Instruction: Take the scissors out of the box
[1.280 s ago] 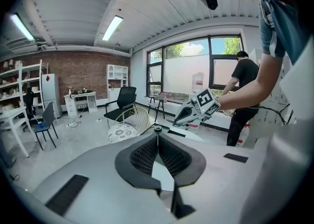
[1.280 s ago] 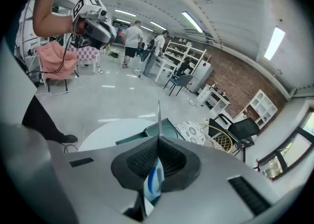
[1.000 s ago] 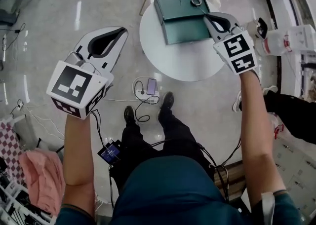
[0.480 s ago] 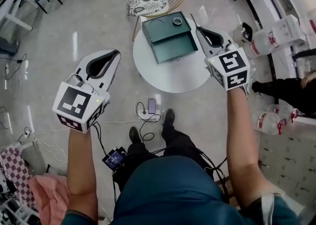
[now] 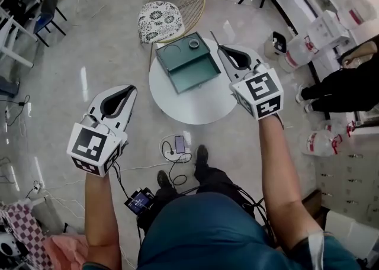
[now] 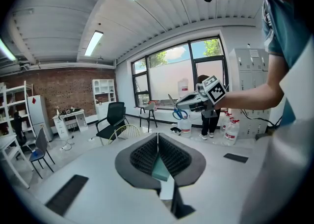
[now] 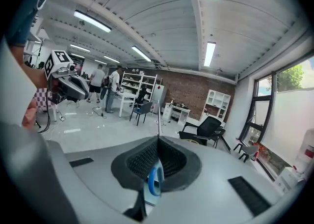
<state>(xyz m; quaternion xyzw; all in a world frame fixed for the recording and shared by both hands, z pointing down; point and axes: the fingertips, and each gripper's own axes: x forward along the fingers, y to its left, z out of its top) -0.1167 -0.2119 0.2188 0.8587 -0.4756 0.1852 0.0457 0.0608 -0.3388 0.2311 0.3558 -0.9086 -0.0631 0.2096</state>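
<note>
A round white table (image 5: 195,100) is seen at twelve o'clock from the person's feet in the head view. An open dark-green rectangular box (image 5: 188,64) is set on the half of the table at eleven o'clock, and a small grey roll of tape (image 5: 193,44) is lying in its far corner.

The blue-handled, steel-bladed scissors (image 5: 215,40) are out of the box. They are gripped in the right gripper (image 5: 225,52), which is held over the table's rim at two o'clock, just beside the box's right-hand end. The jaws are pressed fully together on the scissors: in the right gripper view one blue handle loop (image 7: 155,181) is caught low between the ribbed pads, and the thin blade (image 7: 158,115) is stood up past the tips towards twelve o'clock. In the left gripper view the scissors (image 6: 177,111) are seen raised in the air, blades slanted towards eleven o'clock, handles at the gripper's (image 6: 196,101) tips.

The left gripper (image 5: 127,92) is held over the pale floor at eight o'clock from the table, well apart from the box. Its jaws are closed tip to tip and nothing is seen gripped; a small teal patch (image 6: 159,166) between the pads cannot be identified.
</note>
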